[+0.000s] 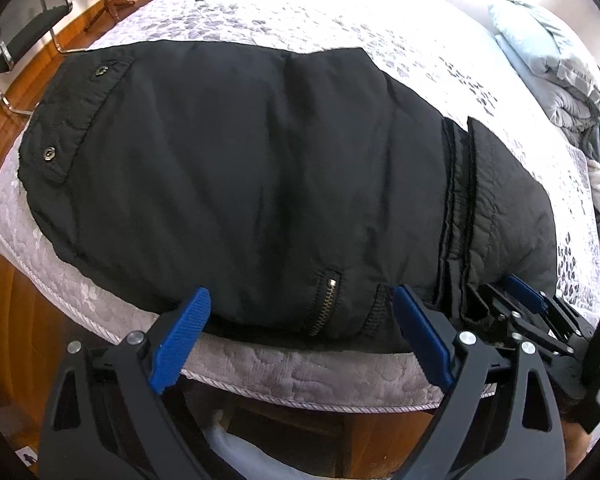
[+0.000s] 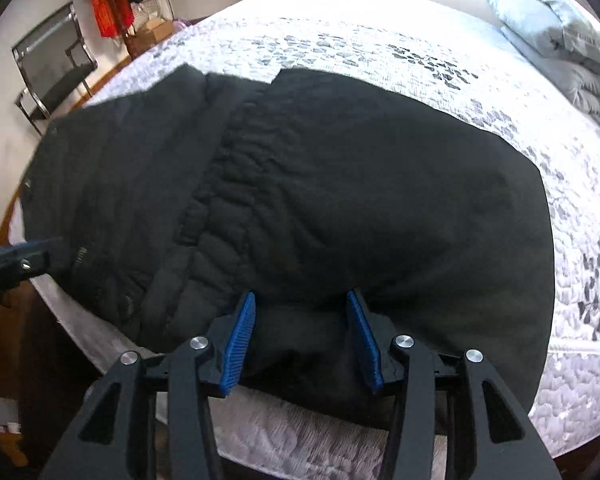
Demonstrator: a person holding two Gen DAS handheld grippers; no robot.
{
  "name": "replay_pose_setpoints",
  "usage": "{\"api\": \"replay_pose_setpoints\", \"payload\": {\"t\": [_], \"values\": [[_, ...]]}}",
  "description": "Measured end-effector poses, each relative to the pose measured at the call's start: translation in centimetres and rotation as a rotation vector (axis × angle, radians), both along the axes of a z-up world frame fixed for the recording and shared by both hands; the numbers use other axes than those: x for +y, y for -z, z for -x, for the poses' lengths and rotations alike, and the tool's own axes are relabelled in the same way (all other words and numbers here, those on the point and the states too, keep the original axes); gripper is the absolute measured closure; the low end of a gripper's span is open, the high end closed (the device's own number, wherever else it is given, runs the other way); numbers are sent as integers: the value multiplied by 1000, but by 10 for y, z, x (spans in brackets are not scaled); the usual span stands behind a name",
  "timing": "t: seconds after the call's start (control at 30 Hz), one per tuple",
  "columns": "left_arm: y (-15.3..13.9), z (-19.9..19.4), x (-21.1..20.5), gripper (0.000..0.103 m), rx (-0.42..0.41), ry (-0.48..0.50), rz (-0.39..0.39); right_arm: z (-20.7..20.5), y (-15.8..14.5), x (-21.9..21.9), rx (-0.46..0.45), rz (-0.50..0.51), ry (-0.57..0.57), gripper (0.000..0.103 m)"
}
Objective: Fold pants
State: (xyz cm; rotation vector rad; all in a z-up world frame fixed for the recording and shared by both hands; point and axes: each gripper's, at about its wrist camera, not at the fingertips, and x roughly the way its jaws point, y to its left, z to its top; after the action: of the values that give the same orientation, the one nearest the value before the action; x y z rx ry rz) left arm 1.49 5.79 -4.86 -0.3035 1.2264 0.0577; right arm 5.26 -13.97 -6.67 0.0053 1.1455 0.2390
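A home bedroom: quilted bed (image 1: 340,12), pillows (image 1: 548,52), chair (image 2: 52,76).

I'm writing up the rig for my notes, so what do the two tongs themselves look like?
Both match. The left tongs and right tongs each have two matte black angular fingers with triangular cut-outs and silver round pivot pins. Each finger ends in a blue ribbed pad. No cables, markings or sleeves show.
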Motion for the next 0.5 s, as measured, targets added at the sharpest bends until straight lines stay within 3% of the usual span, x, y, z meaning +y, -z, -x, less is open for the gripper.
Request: {"api": "replay_pose_setpoints", "payload": {"t": [0.13, 0.37, 0.5], "values": [[-8, 2, 25, 11, -31, -92, -12, 3, -19, -14, -1, -153, 29, 48], [-13, 10, 105, 11, -107, -397, 81, 4, -29, 6, -11, -134, -38, 46], [-5, 10, 137, 11, -108, -478, 106, 4, -19, 18, 22, -110, -63, 46]]}}
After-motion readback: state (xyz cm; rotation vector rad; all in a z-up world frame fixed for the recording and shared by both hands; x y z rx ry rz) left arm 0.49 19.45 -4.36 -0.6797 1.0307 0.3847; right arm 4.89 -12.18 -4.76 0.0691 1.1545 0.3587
